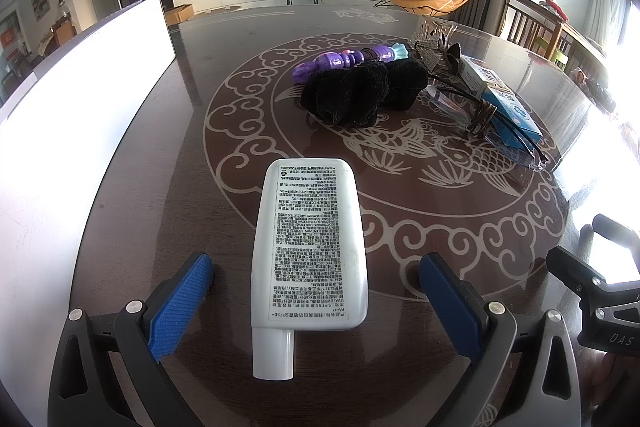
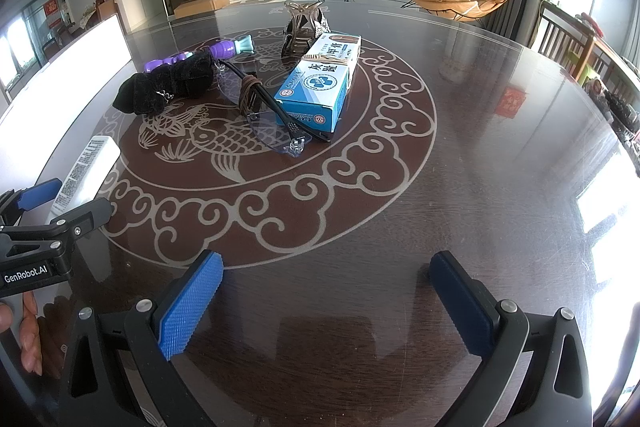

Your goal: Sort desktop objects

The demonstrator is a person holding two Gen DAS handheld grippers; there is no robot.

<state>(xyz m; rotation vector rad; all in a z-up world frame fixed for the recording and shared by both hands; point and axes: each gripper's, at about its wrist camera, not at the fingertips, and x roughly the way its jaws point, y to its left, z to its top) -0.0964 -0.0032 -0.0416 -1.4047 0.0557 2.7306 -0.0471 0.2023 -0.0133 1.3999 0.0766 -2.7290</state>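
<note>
Blue-padded left tool (image 1: 316, 287) and right tool (image 2: 326, 287), both spread, over glossy carp-patterned table (image 2: 460, 155); living room beyond.

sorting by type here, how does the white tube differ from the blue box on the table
The white tube lies alone near the table edge, between the open fingers of the left gripper; the blue box sits in the central clutter, against the glasses. The white tube is rounded with a cap and small black print; the blue box is square-edged with large characters. Both lie flat.
</note>
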